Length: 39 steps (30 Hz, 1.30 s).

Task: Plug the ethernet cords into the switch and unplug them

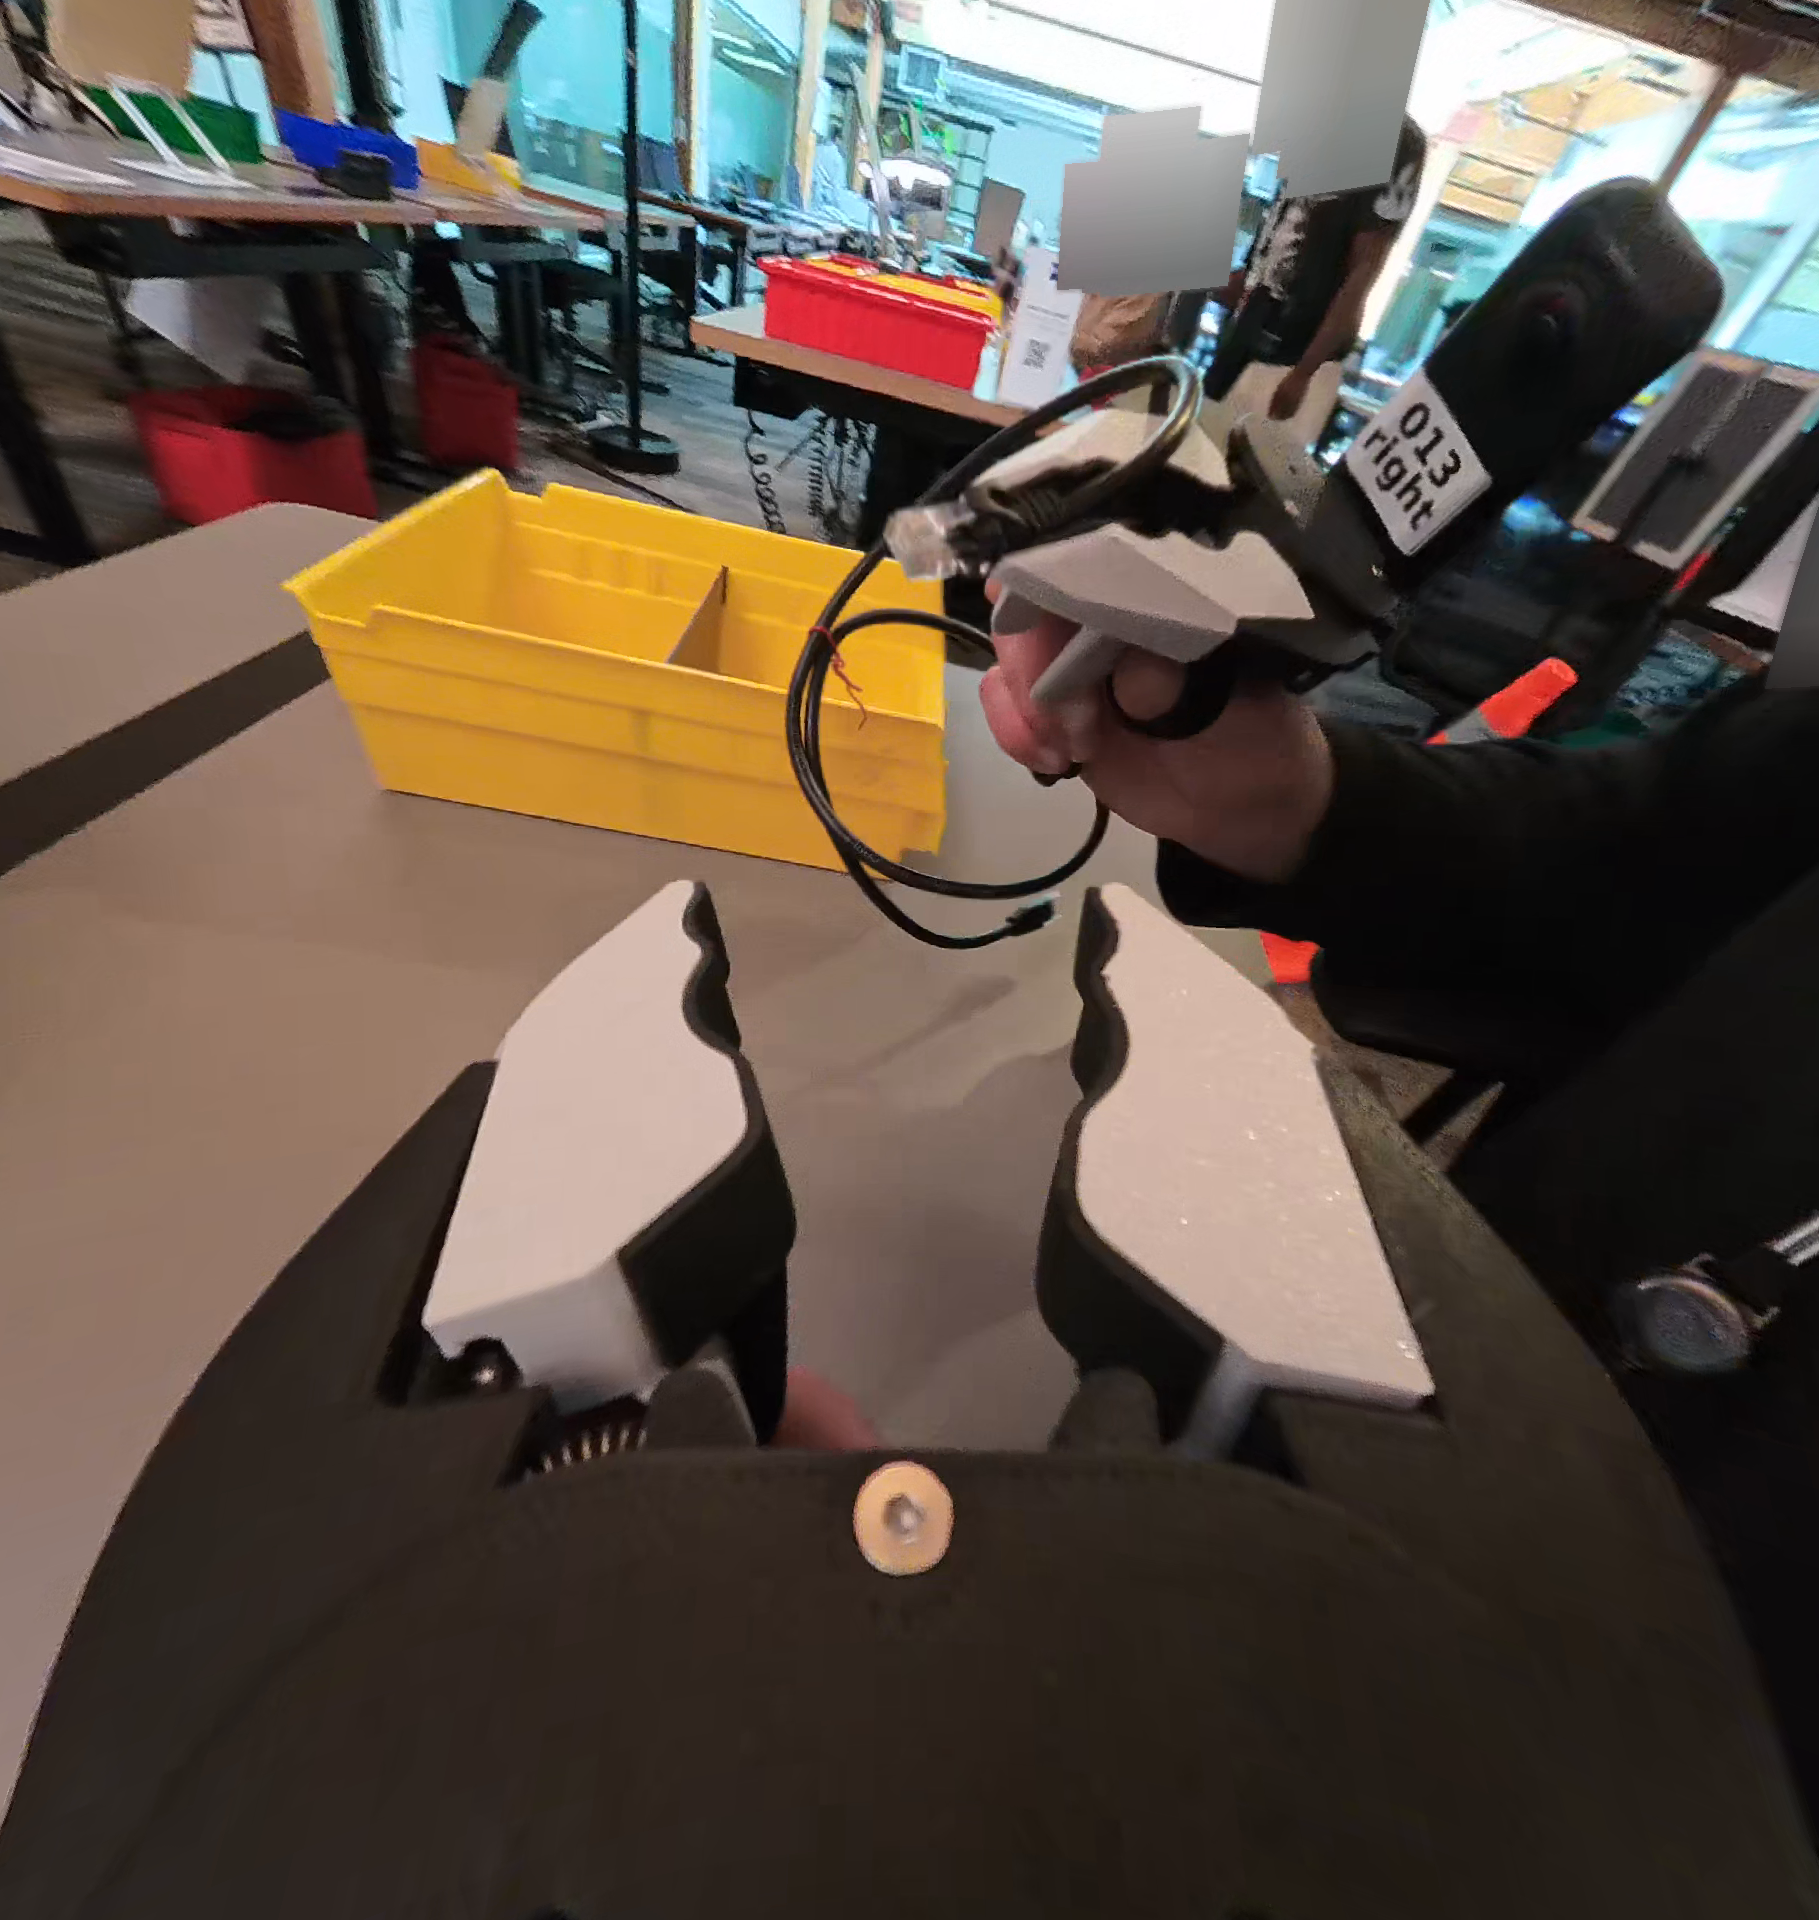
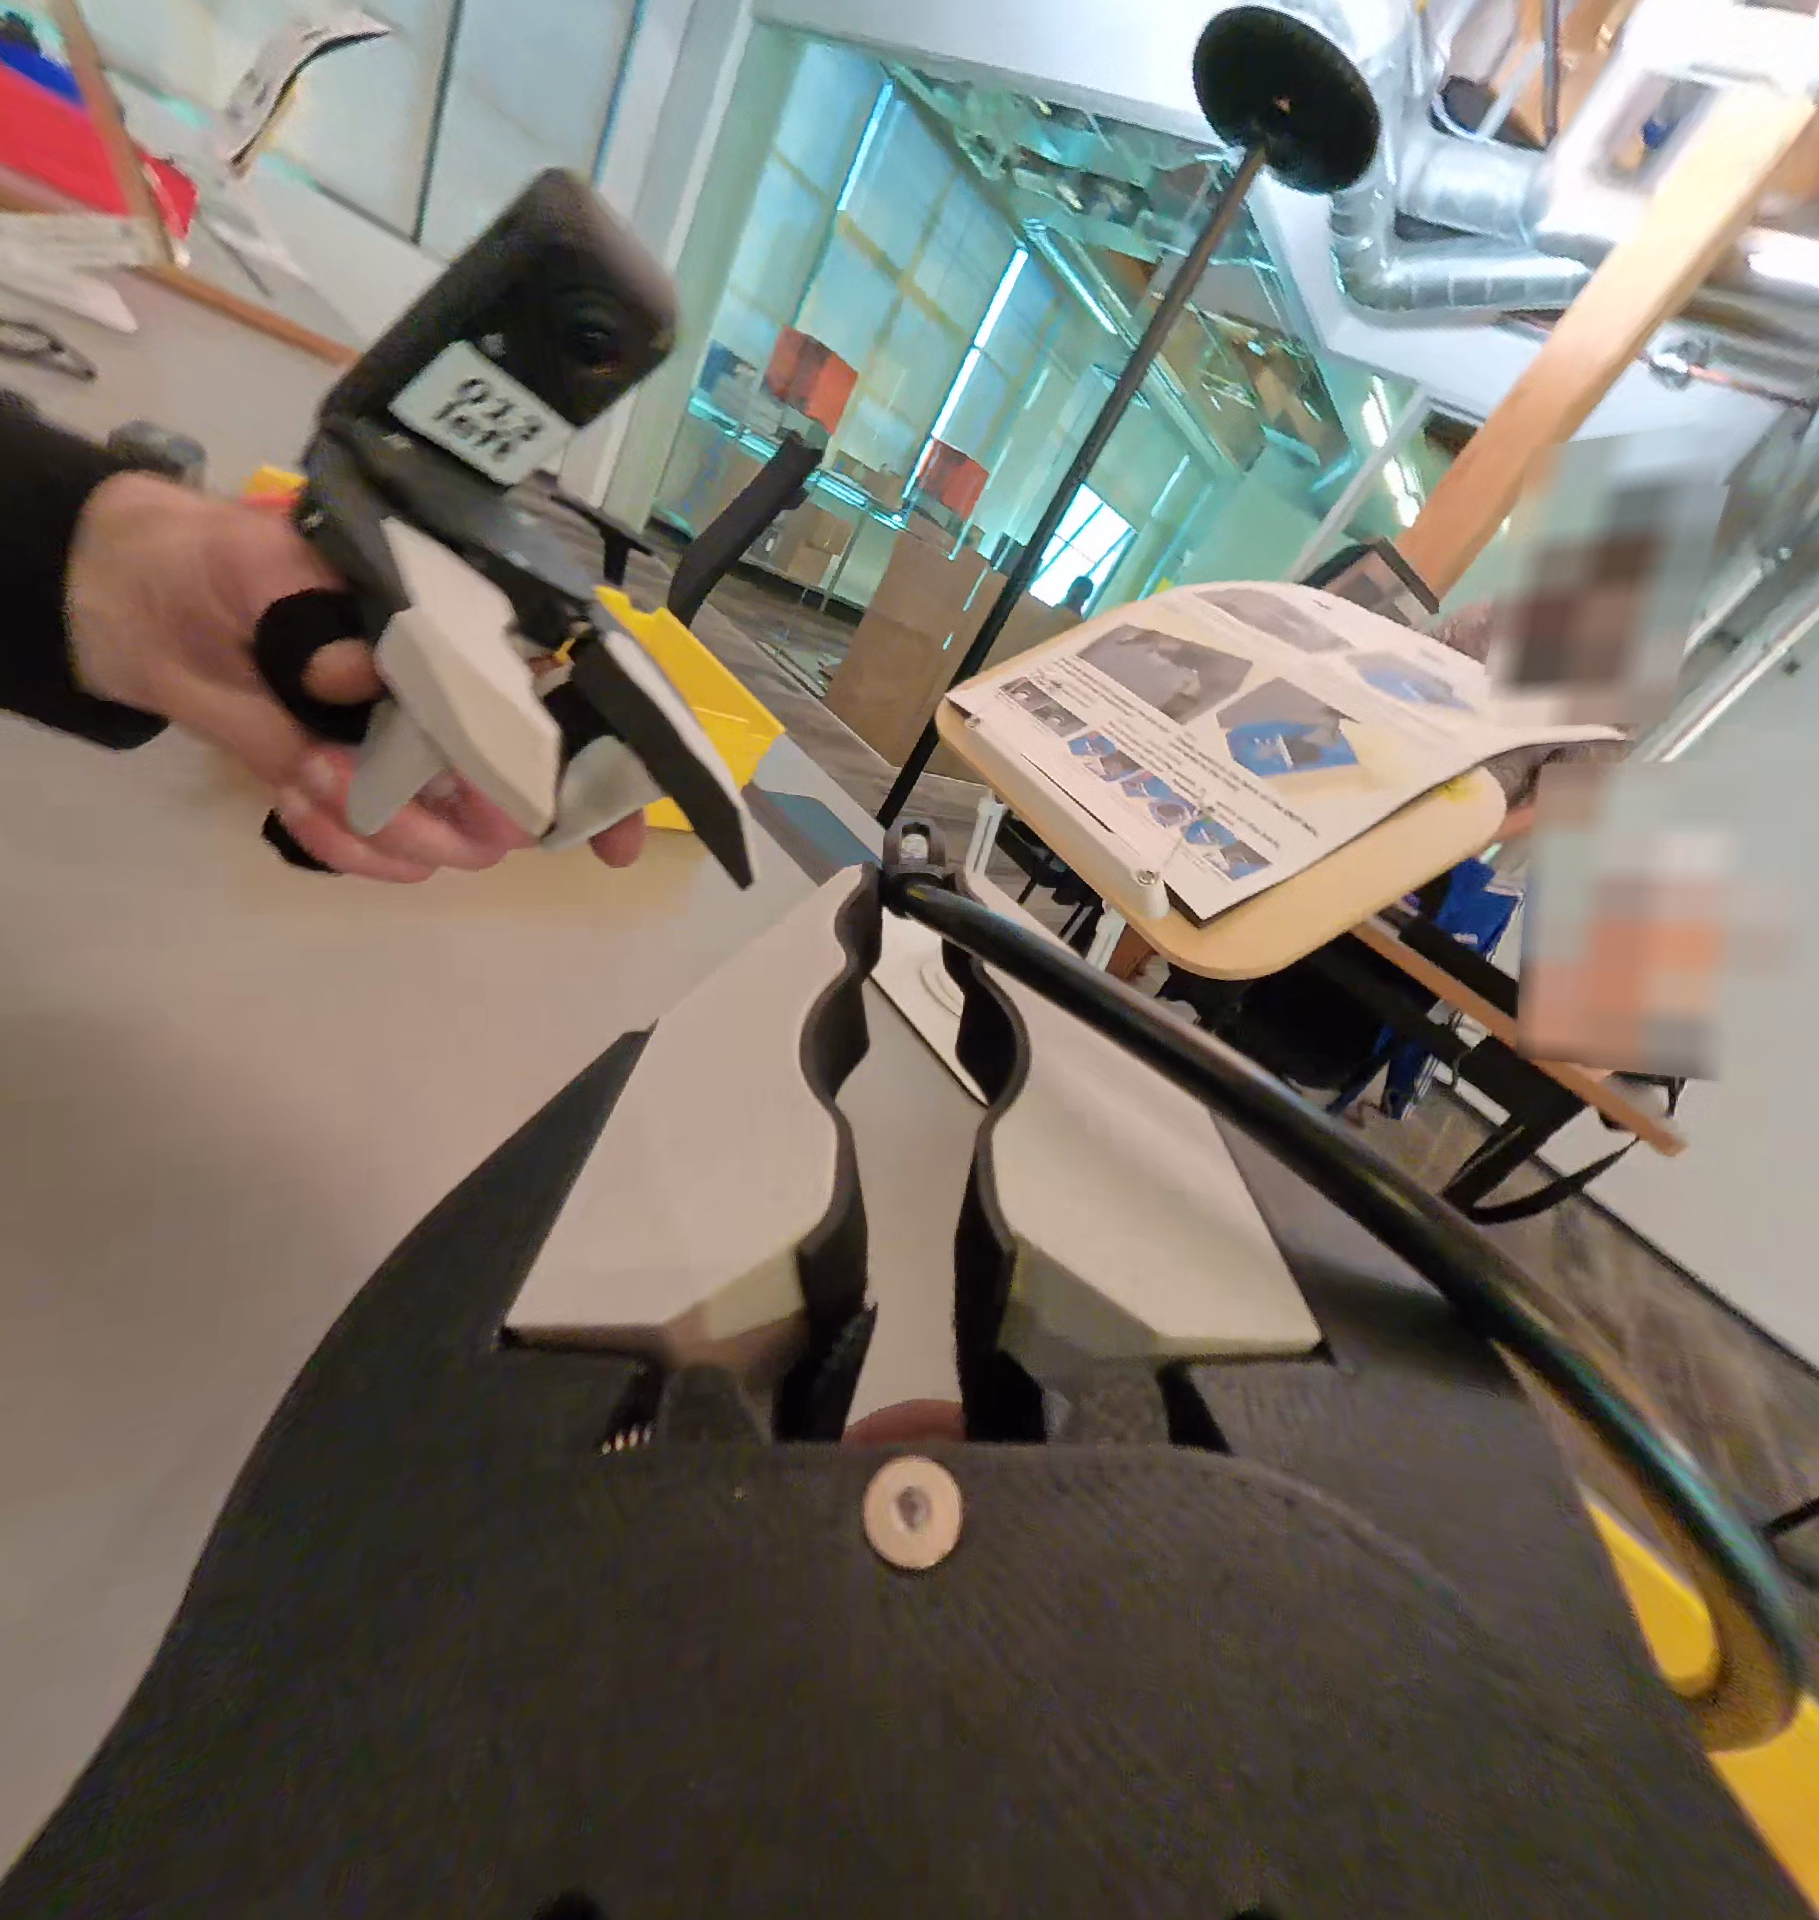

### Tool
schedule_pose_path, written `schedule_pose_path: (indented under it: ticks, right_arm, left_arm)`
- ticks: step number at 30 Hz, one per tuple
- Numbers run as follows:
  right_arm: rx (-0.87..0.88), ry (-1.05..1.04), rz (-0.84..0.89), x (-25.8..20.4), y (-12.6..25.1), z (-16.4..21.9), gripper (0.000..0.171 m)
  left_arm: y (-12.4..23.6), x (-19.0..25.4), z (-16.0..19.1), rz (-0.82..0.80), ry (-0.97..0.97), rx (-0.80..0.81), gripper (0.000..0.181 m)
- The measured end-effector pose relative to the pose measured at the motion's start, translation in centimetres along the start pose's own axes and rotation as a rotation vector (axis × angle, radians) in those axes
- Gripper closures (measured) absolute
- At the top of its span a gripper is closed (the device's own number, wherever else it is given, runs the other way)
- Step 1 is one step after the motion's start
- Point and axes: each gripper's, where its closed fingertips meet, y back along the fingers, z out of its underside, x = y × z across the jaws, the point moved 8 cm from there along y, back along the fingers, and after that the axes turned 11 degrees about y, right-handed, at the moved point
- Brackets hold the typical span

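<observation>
In the left wrist view my left gripper (image 1: 900, 914) is open and empty, low over the grey table (image 1: 209, 935). Ahead of it my right gripper (image 1: 972, 540) is held in the air, shut on a black ethernet cord (image 1: 817, 727) close behind its clear plug (image 1: 920, 540). The cord hangs in loops, and its other plug (image 1: 1035, 916) rests on the table between my left fingertips. In the right wrist view my right gripper (image 2: 910, 883) pinches the cord (image 2: 1248, 1081) at its tips, and the cord bends back to the right. No switch is in view.
A yellow divided bin (image 1: 614, 665) stands on the table ahead of my left gripper. A tilted board with printed sheets (image 2: 1248, 748) stands past the table's edge in the right wrist view. Other tables with red bins (image 1: 874, 317) and a pole stand (image 1: 630, 260) are farther back. My hands' fingertips stand some 8 cm from each other.
</observation>
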Motion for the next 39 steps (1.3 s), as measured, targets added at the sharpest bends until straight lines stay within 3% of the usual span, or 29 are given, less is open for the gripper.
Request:
schedule_pose_path:
  ticks: [5, 11, 22, 28, 31, 39]
  right_arm:
    - [-0.098, -0.109, 0.119, 2.3, -1.3, 0.9, 0.161]
    - [-0.236, -0.073, 0.247, 3.8, -4.1, 2.6, 0.161]
    - [-0.282, -0.12, 0.257, 2.2, -4.4, 4.2, 0.161]
    - [-0.284, -0.116, 0.238, 2.0, -3.7, 5.1, 0.161]
    - [-0.287, -0.135, 0.231, 2.0, -3.6, 6.0, 0.161]
    - [-0.29, -0.139, 0.203, 1.5, -4.1, 7.0, 0.161]
  left_arm:
    - [0.8, 0.2, 0.7, -0.091, -0.035, 0.029, 0.122]
    - [0.5, 0.3, 1.9, -0.158, -0.068, -0.002, 0.121]
    - [-0.6, -0.1, 3.9, -0.339, -0.299, -0.161, 0.114]
    - [-0.6, -3.0, 4.8, -0.513, -0.486, -0.352, 0.101]
    - [-1.2, -4.4, 5.2, -0.526, -0.506, -0.466, 0.093]
    - [-4.6, -8.5, 6.6, -0.468, -0.578, -0.766, 0.105]
